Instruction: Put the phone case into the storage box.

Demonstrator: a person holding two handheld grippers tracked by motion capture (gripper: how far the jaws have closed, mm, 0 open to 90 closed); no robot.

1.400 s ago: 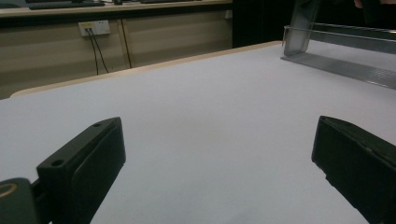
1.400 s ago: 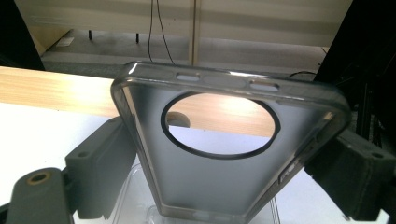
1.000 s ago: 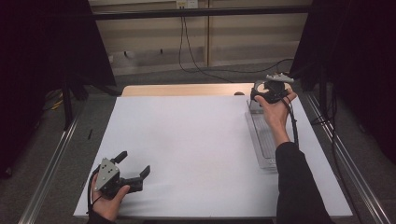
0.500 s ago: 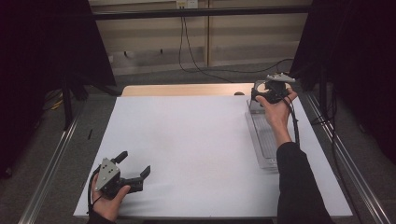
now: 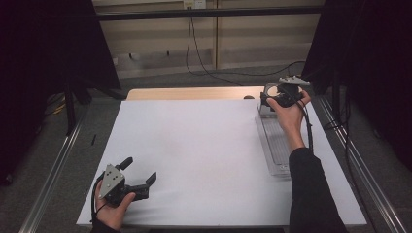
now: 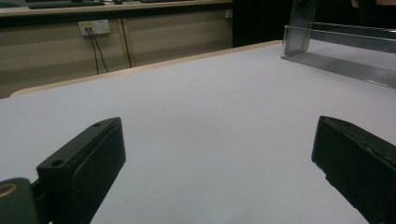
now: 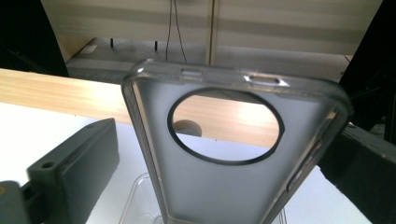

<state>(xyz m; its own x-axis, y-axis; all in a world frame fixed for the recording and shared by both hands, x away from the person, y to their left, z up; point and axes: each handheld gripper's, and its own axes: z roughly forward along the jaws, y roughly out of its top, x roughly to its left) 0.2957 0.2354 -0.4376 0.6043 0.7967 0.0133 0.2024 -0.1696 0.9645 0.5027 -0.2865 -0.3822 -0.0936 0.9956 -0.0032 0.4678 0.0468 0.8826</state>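
At 2 o'clock on the table (image 5: pixel 204 145), the right gripper (image 5: pixel 272 98) stood over the clear tray's (image 5: pixel 278 145) far end, a translucent phone case (image 7: pixel 224 154) between its jaws; grip unclear. Left gripper (image 5: pixel 141 182) rested at 7 o'clock, wide apart, empty.

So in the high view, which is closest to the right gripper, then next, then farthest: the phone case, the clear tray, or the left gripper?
1. Phone case: right at the right gripper, at the table's far right corner.
2. Clear tray: just below it, along the right edge, stretching toward the person.
3. Left gripper: far across the table, at the near left corner.
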